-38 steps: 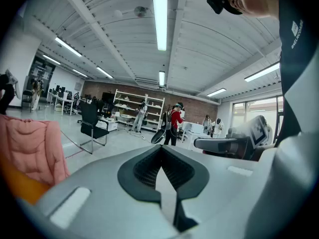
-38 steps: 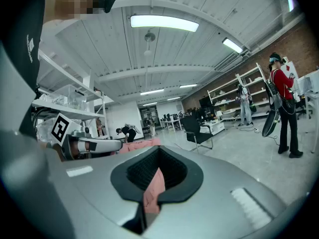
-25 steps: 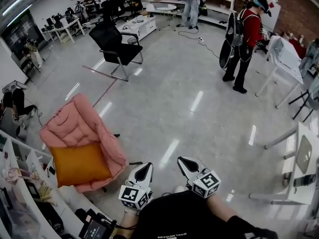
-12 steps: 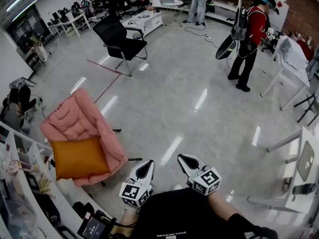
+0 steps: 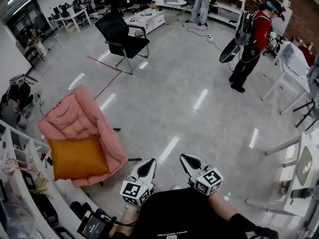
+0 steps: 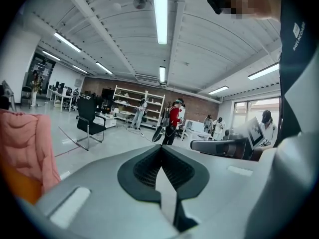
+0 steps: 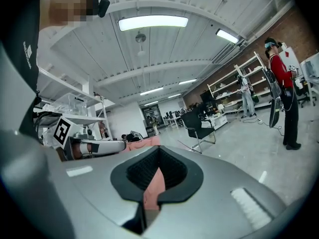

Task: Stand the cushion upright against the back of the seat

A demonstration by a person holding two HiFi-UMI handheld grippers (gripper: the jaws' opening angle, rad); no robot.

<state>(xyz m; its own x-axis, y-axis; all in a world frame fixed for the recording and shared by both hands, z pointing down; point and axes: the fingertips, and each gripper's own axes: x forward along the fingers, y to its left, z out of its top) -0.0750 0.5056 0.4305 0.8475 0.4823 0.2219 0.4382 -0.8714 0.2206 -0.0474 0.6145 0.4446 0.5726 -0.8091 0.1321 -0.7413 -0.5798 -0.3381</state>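
Left hand-held gripper (image 5: 148, 162) and right hand-held gripper (image 5: 185, 158) are closed, empty.

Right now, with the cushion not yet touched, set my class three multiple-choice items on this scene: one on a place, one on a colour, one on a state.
1. Where is the orange cushion?
A on the floor
B on the seat of the pink armchair
C in a gripper

2. What colour is the empty office chair across the room?
A white
B black
C blue

3. How do the left gripper and right gripper stand?
A both open
B left shut on the cushion
C both shut, holding nothing

Key:
1 B, the cushion lies flat on the pink seat.
2 B, its seat and back are black.
3 C, each gripper's view shows its jaws together with nothing between them.
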